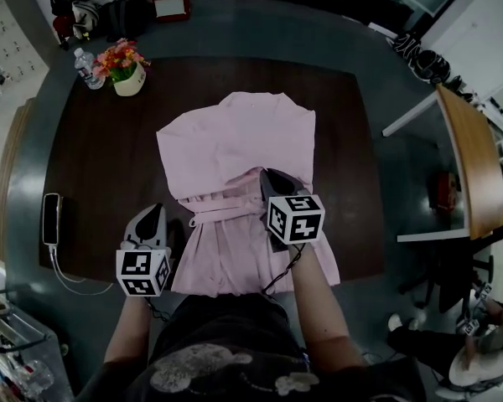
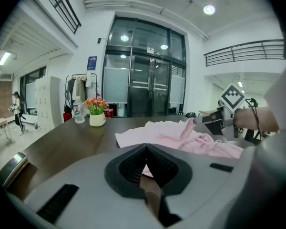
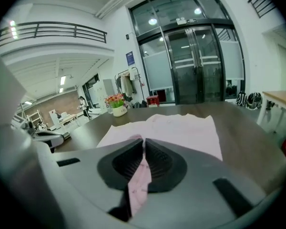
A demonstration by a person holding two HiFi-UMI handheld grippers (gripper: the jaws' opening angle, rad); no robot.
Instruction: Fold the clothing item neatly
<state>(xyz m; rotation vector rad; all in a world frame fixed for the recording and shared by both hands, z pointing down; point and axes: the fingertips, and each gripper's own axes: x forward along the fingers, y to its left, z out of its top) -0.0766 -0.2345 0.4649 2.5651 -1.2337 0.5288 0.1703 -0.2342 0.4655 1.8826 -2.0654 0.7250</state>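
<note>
A pink garment [image 1: 235,132] lies spread on the dark brown table [image 1: 92,157], its lower part gathered with a tie belt [image 1: 210,218] across it. My right gripper [image 1: 268,174] sits over the garment's middle, shut on a fold of the pink fabric that runs between its jaws [image 3: 143,140]. In the left gripper view that fold rises from the garment [image 2: 181,135] to the right gripper [image 2: 214,120]. My left gripper [image 1: 155,210] rests low over bare table just left of the garment's edge. It is shut [image 2: 145,149], with nothing clearly held.
A flower pot [image 1: 127,65] and a water bottle [image 1: 85,67] stand at the table's far left corner. A phone [image 1: 51,219] with a white cable lies at the left edge. A wooden desk [image 1: 474,157] stands off to the right.
</note>
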